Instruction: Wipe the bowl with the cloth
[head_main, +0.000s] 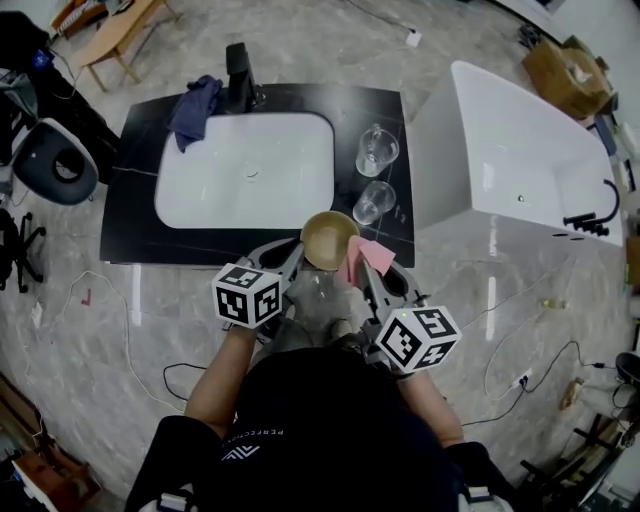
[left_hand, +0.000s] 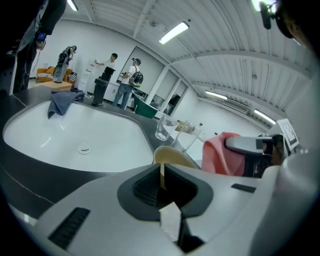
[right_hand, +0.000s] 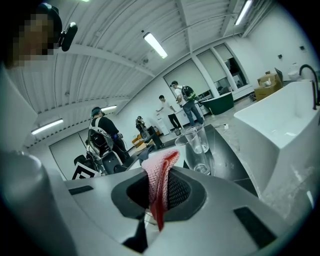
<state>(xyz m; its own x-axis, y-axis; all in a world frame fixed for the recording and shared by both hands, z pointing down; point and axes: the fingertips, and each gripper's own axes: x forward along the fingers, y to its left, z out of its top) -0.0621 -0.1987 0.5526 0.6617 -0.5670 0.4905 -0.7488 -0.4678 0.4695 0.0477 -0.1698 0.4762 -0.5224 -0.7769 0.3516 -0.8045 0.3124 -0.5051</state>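
- The left gripper (left_hand: 161, 186) is clamped on the rim of a round tan bowl (head_main: 330, 238); the bowl's thin wall stands on edge between the jaws.
- The right gripper (right_hand: 158, 196) is closed on a pink knitted cloth (right_hand: 159, 177), and a fold of it pokes out past the jaws.
- The bowl is held off the near right corner of the white rectangular sink (head_main: 245, 170), over the front edge of the black countertop (head_main: 130, 220). The cloth is just beside the bowl, on the side away from the sink.
- Two clear glasses (head_main: 377, 150) stand right of the sink, just beyond the bowl.
- A blue rag (head_main: 195, 108) drapes over the sink's far left rim, next to a black faucet (head_main: 238, 75).
- The sink's wide basin lies open to the left of the bowl.
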